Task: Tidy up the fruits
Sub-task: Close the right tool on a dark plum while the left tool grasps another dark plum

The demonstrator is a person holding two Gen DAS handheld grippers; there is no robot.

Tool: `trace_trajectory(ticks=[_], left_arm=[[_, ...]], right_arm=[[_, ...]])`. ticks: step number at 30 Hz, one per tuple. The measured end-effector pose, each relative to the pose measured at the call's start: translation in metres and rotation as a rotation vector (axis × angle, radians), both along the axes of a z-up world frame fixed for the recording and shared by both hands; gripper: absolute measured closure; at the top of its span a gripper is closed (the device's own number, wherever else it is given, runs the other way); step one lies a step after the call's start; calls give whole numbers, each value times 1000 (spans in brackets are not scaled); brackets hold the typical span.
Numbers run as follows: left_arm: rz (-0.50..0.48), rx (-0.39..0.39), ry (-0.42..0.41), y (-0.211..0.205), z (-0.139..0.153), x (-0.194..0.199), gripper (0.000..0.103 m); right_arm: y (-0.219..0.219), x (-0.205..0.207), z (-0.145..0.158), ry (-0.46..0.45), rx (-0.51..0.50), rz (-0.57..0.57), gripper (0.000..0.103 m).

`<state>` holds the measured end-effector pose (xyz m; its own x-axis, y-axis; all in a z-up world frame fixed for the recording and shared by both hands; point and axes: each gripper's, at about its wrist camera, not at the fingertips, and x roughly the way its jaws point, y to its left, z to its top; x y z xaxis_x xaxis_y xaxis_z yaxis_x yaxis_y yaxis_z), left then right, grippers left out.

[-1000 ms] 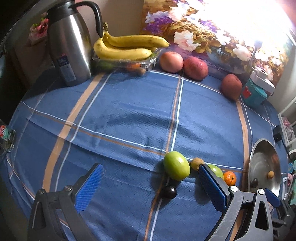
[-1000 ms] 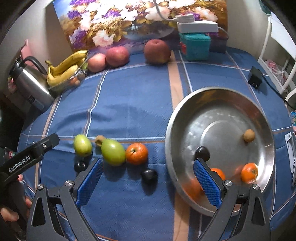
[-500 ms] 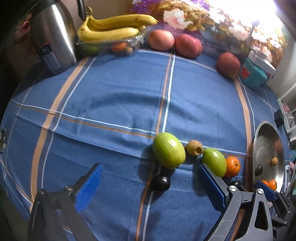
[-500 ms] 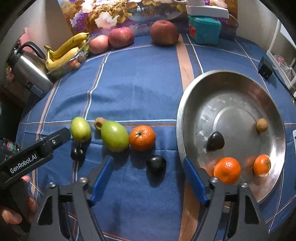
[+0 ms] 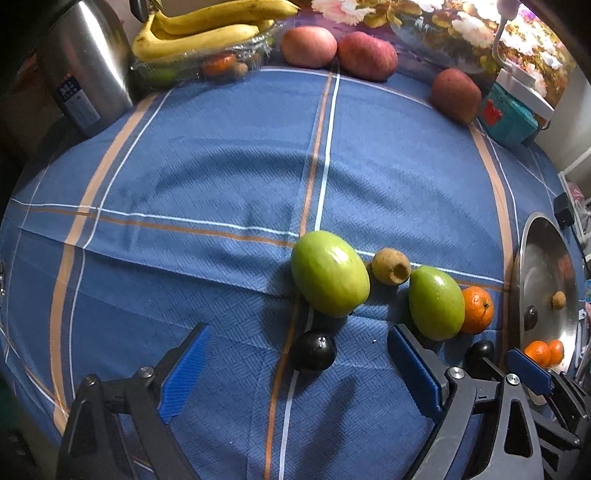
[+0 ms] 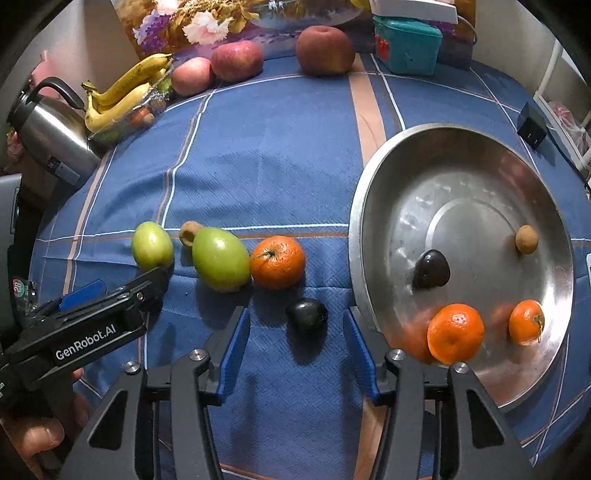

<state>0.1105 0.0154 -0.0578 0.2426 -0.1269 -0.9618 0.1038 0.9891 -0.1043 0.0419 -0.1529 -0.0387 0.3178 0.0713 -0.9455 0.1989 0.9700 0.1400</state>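
On the blue cloth lies a row of fruit: a green fruit [image 5: 330,273], a small brown fruit [image 5: 390,266], a second green fruit [image 5: 436,302] and an orange [image 5: 477,310]. My left gripper [image 5: 299,369] hangs low over a dark plum [image 5: 313,350]. Its jaws are wide and closing, and the pads stand clear of the plum. My right gripper [image 6: 298,350] straddles another dark plum [image 6: 307,316]. Its jaws are closing, with gaps left on both sides. The steel bowl [image 6: 354,236] holds a dark plum [image 6: 431,274], a small brown fruit [image 6: 526,239] and two oranges [image 6: 456,332].
At the back stand a steel kettle [image 5: 85,66], bananas on a plastic tray [image 5: 207,33], three red apples [image 5: 367,55], a teal box [image 5: 509,114] and a floral picture. A black adapter [image 6: 532,123] lies beyond the bowl. A hand [image 6: 33,435] holds the left gripper.
The left gripper has sunk toward its dark plum, which now sits between the fingers. The right gripper's jaws have narrowed markedly around the other dark plum.
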Motion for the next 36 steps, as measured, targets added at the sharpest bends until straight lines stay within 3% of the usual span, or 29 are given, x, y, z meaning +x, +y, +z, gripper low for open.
trace_trajectory(ticks=[16,23,32,36], left_arm=[[10,-15,48,10,-29,4,19],[3,4,56,6,-39,2,19],[7,18,49,3,-40,0,33],[11,10,44,5,-40,0,45]], right_arm=[[8,7,-23,70,-29,-4,56],[7,10,-27,71,-40,-9,56],[4,14,-31,65,-38,-21,65],[-2,13,-30,58,-31,-23,70]])
